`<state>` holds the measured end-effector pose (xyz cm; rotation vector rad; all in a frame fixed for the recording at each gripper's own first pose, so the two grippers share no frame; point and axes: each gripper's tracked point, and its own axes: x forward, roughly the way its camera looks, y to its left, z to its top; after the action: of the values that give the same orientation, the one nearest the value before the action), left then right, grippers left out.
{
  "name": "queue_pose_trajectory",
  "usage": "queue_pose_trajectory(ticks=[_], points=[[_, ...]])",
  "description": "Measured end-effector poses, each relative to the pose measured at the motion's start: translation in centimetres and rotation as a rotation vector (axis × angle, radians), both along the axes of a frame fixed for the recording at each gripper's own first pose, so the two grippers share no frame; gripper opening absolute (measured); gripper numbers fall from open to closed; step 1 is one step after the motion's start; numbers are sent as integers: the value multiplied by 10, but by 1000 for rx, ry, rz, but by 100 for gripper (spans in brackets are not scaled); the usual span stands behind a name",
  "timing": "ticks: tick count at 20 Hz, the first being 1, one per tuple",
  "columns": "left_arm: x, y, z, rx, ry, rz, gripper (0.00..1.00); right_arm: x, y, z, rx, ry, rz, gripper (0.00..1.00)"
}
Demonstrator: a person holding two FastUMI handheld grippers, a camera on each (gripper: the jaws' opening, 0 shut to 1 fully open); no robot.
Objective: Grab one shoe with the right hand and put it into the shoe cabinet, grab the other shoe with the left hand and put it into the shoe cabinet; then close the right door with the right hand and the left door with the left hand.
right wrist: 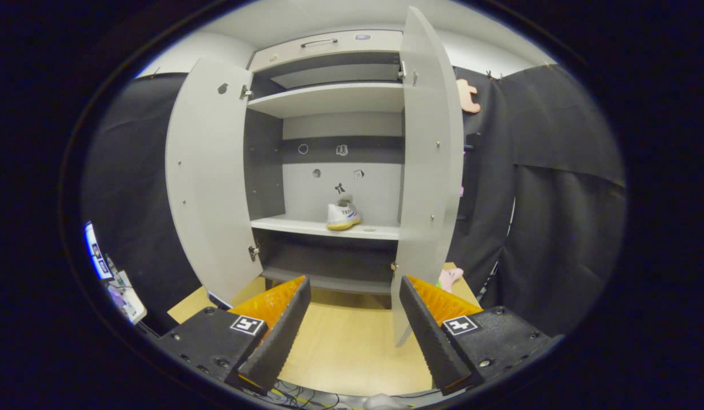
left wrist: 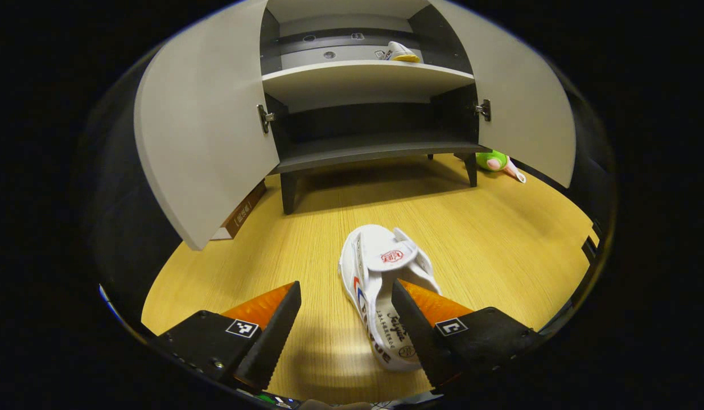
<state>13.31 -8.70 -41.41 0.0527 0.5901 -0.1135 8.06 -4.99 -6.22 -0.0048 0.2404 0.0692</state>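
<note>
Shoe (left wrist: 380,296) on floor beneath my released left claw (left wrist: 346,324); right claw (right wrist: 354,319) released, facing shelved shoe (right wrist: 343,216).

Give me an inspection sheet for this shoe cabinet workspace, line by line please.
Surface: pale wood-grain floor.
Job's things: white strapped shoe lying on the floor; second white shoe with yellow sole on the middle shelf of the grey two-door shoe cabinet; both doors open.
Clutter: green plush toy beside a cabinet leg; brown box behind the left door.
Grippers: left gripper open over the floor shoe; right gripper open, empty.
Cables: some at the right gripper view's bottom edge.
Surroundings: black cloth wall.
</note>
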Motion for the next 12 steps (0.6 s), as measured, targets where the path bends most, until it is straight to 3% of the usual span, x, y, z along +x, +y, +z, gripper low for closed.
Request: queue_pose_trajectory(ticks=[3, 9, 10, 12], points=[[22, 1, -17, 16, 23, 5, 96, 5, -1, -5, 14, 12, -6, 99], [46, -22, -31, -23, 40, -55, 72, 12, -11, -9, 10, 15, -34, 99], [45, -24, -31, -13, 44, -56, 76, 13, -13, -10, 13, 19, -39, 99], [51, -14, -32, 23, 42, -25, 46, 13, -15, -12, 22, 24, -41, 99]])
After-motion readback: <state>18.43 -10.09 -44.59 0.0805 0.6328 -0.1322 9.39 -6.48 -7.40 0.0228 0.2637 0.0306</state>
